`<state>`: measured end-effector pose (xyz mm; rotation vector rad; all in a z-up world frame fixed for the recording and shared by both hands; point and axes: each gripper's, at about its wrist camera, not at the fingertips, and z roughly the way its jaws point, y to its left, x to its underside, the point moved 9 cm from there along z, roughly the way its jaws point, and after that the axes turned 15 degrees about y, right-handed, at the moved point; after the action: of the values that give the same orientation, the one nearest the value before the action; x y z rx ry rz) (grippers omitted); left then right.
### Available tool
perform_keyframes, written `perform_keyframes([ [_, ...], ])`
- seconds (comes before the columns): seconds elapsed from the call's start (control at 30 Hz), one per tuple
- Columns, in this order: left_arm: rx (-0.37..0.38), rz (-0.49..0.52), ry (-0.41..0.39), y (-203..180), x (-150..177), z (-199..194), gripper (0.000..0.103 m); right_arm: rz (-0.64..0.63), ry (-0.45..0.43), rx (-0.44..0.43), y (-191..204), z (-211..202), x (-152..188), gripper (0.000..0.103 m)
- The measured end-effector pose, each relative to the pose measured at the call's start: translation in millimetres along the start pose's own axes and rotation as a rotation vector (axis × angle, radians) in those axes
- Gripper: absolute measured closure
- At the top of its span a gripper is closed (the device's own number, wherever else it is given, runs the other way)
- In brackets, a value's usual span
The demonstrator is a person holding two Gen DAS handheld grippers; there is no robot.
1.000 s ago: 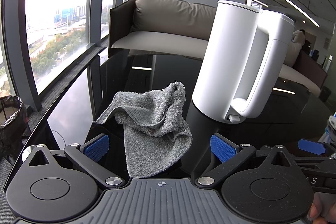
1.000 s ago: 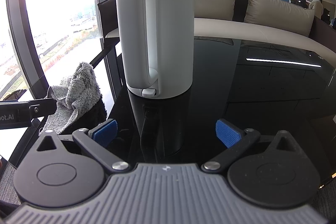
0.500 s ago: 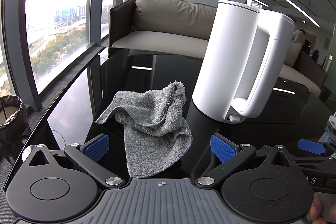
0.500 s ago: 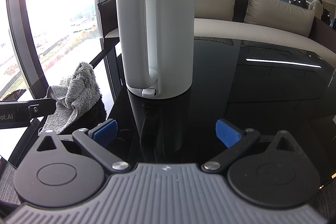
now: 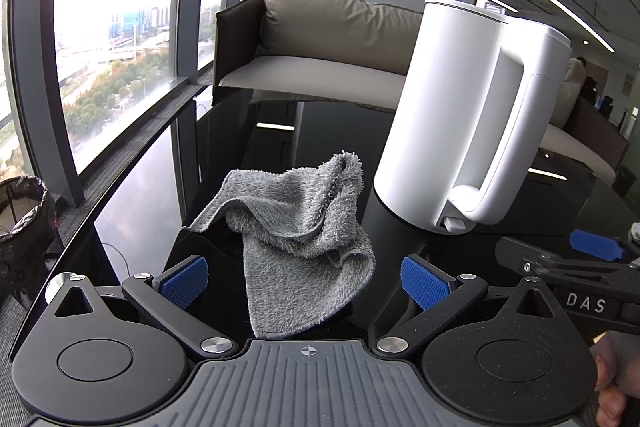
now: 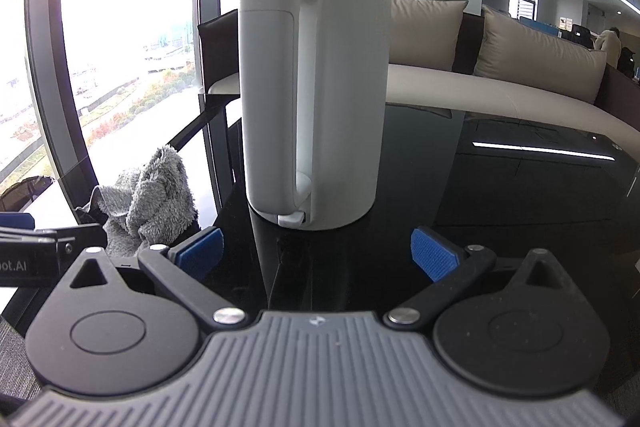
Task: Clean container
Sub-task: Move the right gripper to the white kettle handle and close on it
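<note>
Left wrist view: the white jug [image 5: 452,115] stands upright on the black table [image 5: 280,147], long axis vertical, ahead and to the right of the left gripper [image 5: 306,281], its handle [image 5: 508,131] on the right side. A grey cloth [image 5: 296,247] lies crumpled straight ahead between the spread blue pads [image 5: 184,281], touching neither. In the right wrist view the jug [image 6: 344,99] is straight ahead of the right gripper [image 6: 318,253], handle [image 6: 272,91] turned toward the camera and slightly left. Its jaws are wide apart and empty, held low and level over the table, the cloth [image 6: 152,199] off to its left. A fingertip [image 5: 610,387] shows at the lower right edge.
</note>
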<state>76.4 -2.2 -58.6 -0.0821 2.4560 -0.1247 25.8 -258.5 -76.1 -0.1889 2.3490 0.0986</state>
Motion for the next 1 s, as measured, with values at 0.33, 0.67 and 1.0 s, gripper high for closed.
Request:
perform_keyframes([
  [0.33, -0.011, -0.015, 0.019, 6, 1, 4, 0.001, -0.053, -0.076, -0.015, 23, 9, -27, 0.011],
  [0.67, -0.013, -0.014, 0.031, 7, 2, 5, 0.001, -0.066, -0.096, 0.08, 28, 27, -33, 0.053],
  [1.0, -0.021, -0.02, 0.039, 8, 3, 9, 0.001, -0.109, -0.136, 0.077, 36, 31, -35, 0.068],
])
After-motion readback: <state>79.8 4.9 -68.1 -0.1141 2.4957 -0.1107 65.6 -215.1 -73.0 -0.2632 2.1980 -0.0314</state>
